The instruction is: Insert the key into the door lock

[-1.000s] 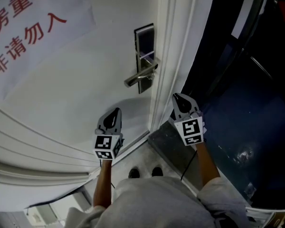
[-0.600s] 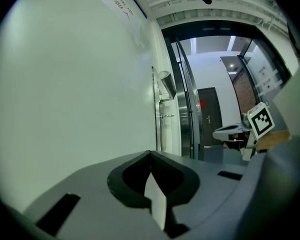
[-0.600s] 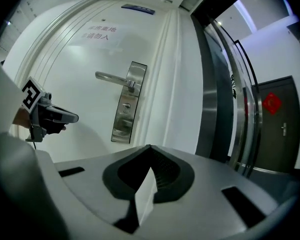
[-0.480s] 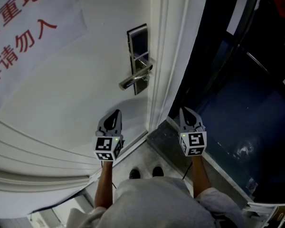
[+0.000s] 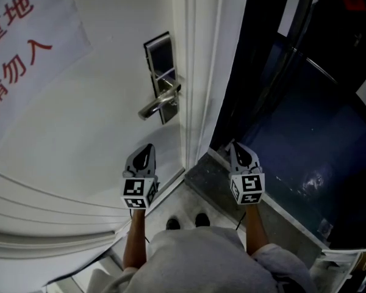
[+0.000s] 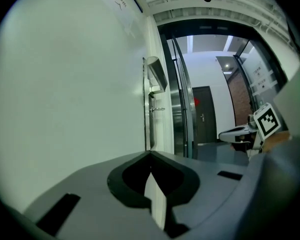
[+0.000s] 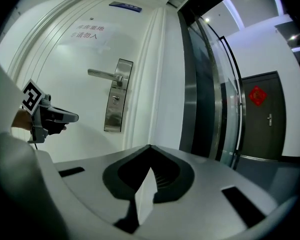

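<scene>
Silver lever-handle door lock [image 5: 161, 81] on white door [image 5: 91, 121]; no key visible. Grey left gripper [image 5: 149, 146], right gripper [image 5: 233, 146] below, jaws pressed together, empty.

Pale grey floor [image 5: 174, 203] at foot of door: two dark shoes [image 5: 172, 223] side by side on it, toes toward door. Right of doorframe, dark glossy floor [image 5: 305, 163] with light spot reflected. White door [image 5: 97, 133] carries dark lock plate [image 5: 160, 72], metal lever handle [image 5: 155, 107] pointing left, paper notice [image 5: 24, 47] with red characters, upper left.
</scene>
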{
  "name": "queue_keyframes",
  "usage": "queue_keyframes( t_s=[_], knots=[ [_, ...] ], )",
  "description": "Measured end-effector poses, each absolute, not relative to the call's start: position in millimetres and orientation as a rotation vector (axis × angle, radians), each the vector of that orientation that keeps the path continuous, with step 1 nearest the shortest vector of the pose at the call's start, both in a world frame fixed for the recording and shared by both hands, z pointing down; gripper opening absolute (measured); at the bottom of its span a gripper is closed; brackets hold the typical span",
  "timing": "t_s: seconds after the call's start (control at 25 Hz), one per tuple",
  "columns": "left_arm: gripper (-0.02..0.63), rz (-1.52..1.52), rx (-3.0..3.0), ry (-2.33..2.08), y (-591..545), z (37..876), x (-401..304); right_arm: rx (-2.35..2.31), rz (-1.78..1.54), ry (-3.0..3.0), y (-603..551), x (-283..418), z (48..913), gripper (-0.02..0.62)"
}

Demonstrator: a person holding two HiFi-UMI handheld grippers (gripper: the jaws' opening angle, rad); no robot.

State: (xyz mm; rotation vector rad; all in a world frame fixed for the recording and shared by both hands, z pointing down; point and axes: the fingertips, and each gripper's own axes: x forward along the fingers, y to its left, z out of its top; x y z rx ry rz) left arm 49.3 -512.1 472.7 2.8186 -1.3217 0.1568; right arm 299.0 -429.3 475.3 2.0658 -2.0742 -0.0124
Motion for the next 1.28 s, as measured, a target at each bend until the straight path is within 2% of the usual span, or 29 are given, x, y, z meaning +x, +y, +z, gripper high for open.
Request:
queue_keyframes(
  t_s=[1.28],
  knots=[
    [0.017, 0.163, 2.834, -1.258, -512.4, 479.5, 69.2, 2.049, -0.068, -2.076, -435.7, 290.0, 461.7, 0.021]
  ],
)
